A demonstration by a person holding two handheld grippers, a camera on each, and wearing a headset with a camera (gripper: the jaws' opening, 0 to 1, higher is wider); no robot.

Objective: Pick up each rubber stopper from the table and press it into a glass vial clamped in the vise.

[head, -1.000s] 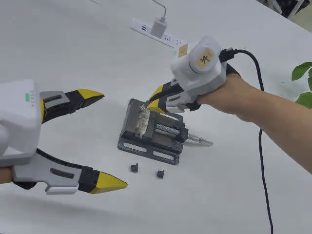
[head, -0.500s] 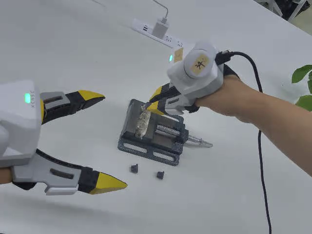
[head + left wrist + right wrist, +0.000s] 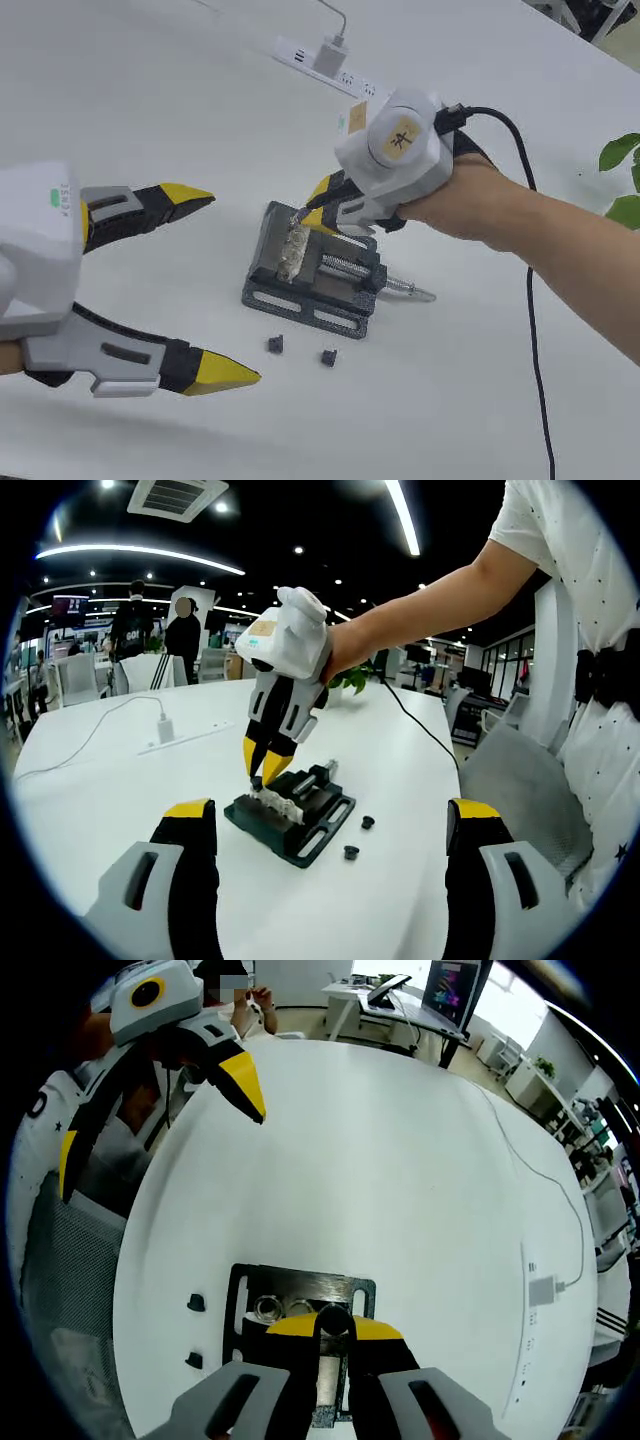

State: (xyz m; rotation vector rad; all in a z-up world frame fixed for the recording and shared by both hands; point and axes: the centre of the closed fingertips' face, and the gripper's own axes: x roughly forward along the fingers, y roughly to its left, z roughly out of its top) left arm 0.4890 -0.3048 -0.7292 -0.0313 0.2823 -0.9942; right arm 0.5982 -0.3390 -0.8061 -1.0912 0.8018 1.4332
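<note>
- Yellow-tipped left gripper (image 3: 234,286) hangs spread wide and empty, well left of the vise (image 3: 315,300); two grippers in all.
- Two loose rubber stoppers (image 3: 275,345) (image 3: 328,357) lie on the tabletop (image 3: 150,110) just in front of the vise; a careless sweep could scatter them.
- Glass vials (image 3: 293,250) stand clamped in the one vise; they seem to number three, two with open mouths.
- Right gripper (image 3: 306,217), over the vise, is clenched on a third stopper (image 3: 335,1318) at a vial mouth; pushed off-centre, it could skew out or crack the glass.

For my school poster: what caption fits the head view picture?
Right gripper holds a stopper at the vials in the vise; two spare stoppers lie beside it.
</note>
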